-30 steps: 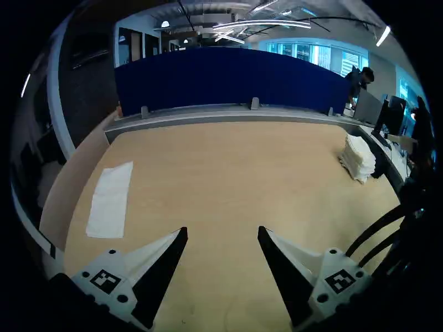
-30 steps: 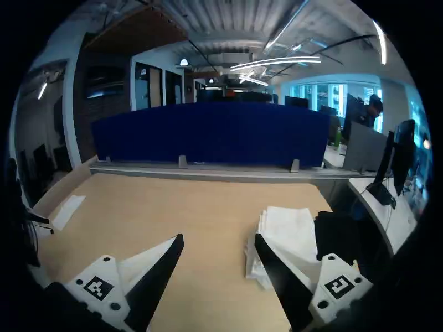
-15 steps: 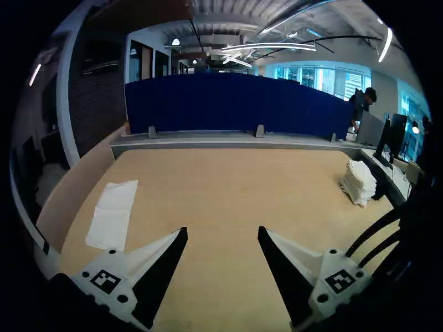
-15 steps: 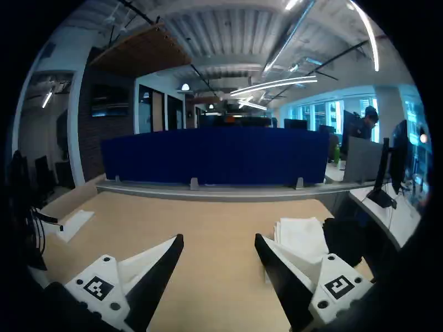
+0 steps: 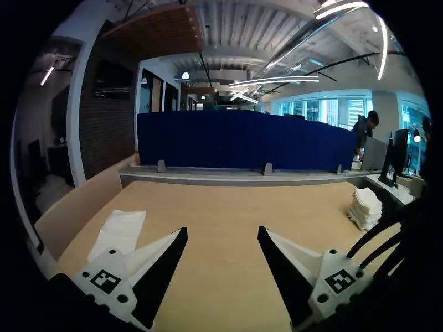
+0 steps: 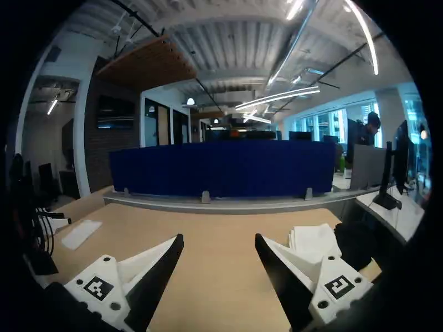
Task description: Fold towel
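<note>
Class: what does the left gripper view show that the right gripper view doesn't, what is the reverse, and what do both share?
Left gripper view: black curved bars cross the right edge; the flat towel lies close, beside the open left tongs. Right gripper view: dark cables hang at the left edge; the towel stack sits close, partly behind the open right tongs. Shared: wooden table, blue divider, flat towel, towel stack, a person at the far desk.
</note>
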Demonstrator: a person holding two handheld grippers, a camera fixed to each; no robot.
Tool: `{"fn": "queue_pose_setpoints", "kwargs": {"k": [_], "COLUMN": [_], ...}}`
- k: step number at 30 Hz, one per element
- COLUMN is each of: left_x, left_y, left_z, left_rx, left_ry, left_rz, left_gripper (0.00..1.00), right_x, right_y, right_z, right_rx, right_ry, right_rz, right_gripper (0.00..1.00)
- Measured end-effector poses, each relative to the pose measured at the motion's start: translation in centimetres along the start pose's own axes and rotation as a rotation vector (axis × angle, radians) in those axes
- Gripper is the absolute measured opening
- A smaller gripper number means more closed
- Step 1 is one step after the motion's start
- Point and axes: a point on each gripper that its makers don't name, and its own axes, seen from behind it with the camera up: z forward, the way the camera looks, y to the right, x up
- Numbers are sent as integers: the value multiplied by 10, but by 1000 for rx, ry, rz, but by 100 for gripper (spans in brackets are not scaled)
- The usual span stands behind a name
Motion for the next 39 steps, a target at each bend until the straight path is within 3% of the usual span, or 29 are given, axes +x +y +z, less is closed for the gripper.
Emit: {"fn": "queue_pose_setpoints", "kwargs": {"k": [5, 11, 20, 32, 39], "left_x": [6, -12, -51, -81, -93], "left_y": [-5, -11, -20, -33, -29], "left_z": [7, 20, 34, 59, 70], "left_rx": [3, 24, 47, 49, 36], "left_ry": [97, 147, 167, 207, 224], "left_rz": [11, 44, 58, 41, 44], "left_gripper": [94, 94, 94, 94, 94], "right_x": [-3, -8, -25, -29, -35], "right_y": [-8, -9, -4, -5, -6], "right_z": [6, 15, 26, 36, 36], "right_rx": [-7, -30, -62, -92, -93], "right_ry": [21, 51, 9, -6, -17], "right_rz": [-13, -32, -127, -165, -183], "right_gripper": [100, 100, 100, 100, 100]}}
